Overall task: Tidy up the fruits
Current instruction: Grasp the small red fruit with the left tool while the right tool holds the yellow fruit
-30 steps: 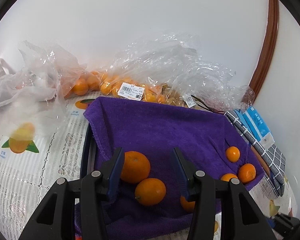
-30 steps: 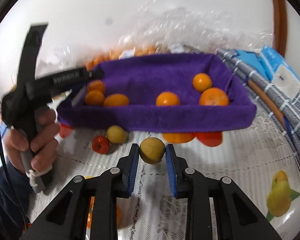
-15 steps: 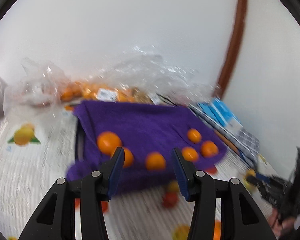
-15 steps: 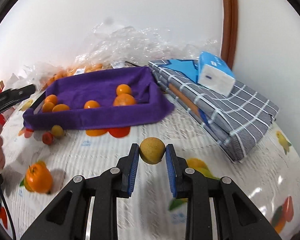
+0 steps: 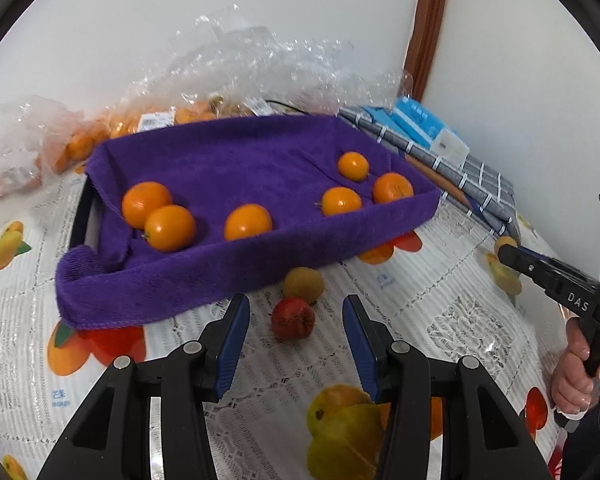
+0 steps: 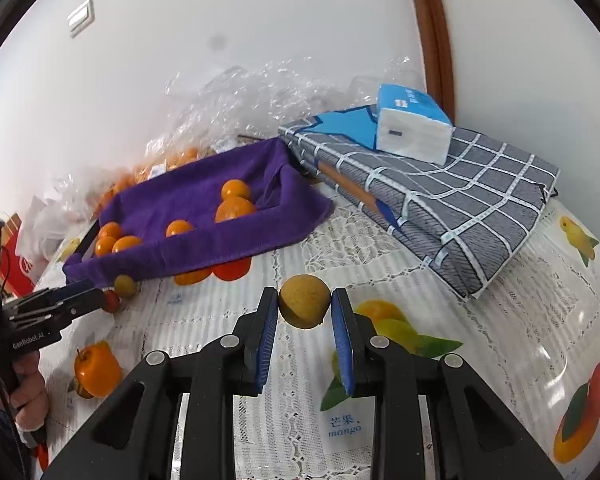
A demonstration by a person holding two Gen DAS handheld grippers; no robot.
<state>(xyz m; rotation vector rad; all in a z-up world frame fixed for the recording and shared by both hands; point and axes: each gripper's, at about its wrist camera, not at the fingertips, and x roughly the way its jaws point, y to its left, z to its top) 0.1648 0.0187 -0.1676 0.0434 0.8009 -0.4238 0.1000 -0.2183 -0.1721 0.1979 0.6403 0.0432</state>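
Observation:
A tray lined with a purple towel point(image 5: 220, 168) holds several oranges point(image 5: 248, 222). On the tablecloth in front of it lie a small red fruit point(image 5: 292, 318) and a yellow-brown fruit point(image 5: 303, 284). My left gripper point(image 5: 296, 308) is open, its tips either side of the red fruit without touching it. In the right wrist view my right gripper point(image 6: 305, 300) is shut on another yellow-brown fruit point(image 6: 305, 306), held above the cloth to the right of the tray point(image 6: 204, 196). The left gripper point(image 6: 96, 298) shows there at the left, by the red fruit point(image 6: 111, 301).
Crumpled clear plastic bags point(image 5: 240, 76), one with more oranges point(image 5: 80, 144), lie behind the tray by the wall. A folded checked cloth point(image 6: 460, 200) with a tissue pack point(image 6: 412, 128) sits at the right. An orange fruit point(image 6: 96, 372) stands near the person's left hand point(image 6: 28, 396).
My left gripper has drawn back from over the tray to the cloth in front, tips now around the red fruit. My right gripper carried its yellow-brown fruit rightward, away from the tray.

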